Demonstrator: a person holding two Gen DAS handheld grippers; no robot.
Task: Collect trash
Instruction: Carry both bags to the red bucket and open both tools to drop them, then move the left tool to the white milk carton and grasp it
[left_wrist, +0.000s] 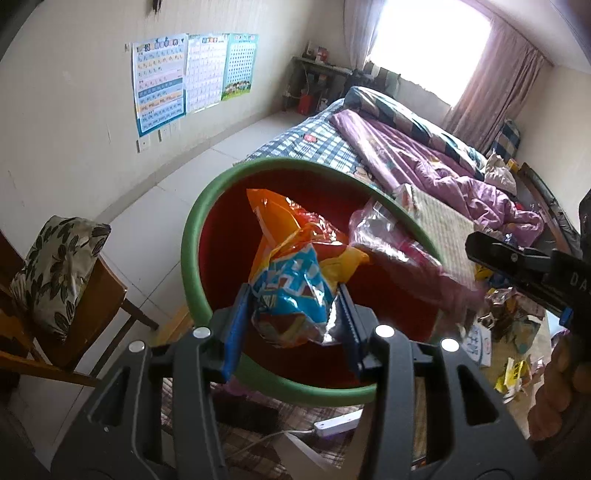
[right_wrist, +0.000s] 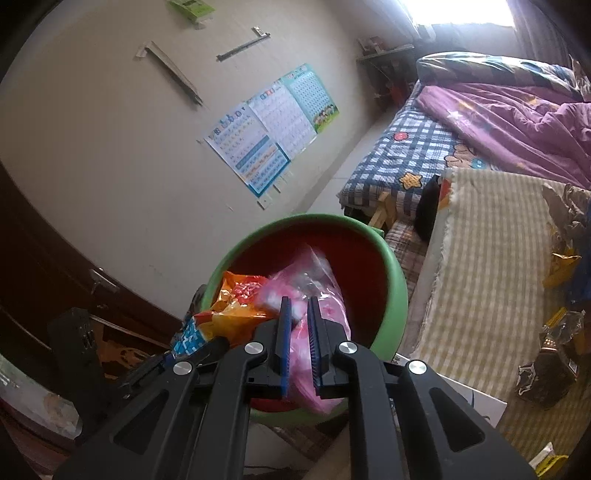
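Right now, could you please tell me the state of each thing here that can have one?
Left tongs: shut on the orange and blue snack bag, held over the bin.
Right tongs: shut on the pink plastic bag, held over the bin.
Green bin: open-topped, red inside.
Bed: unmade, purple quilt rumpled.
Curtains: drawn apart, window bright.

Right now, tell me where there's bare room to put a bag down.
Free: the pale floor tiles between the poster wall and the bed, and the striped mat near the green bin. Crowded: the mat's right edge, strewn with wrappers.
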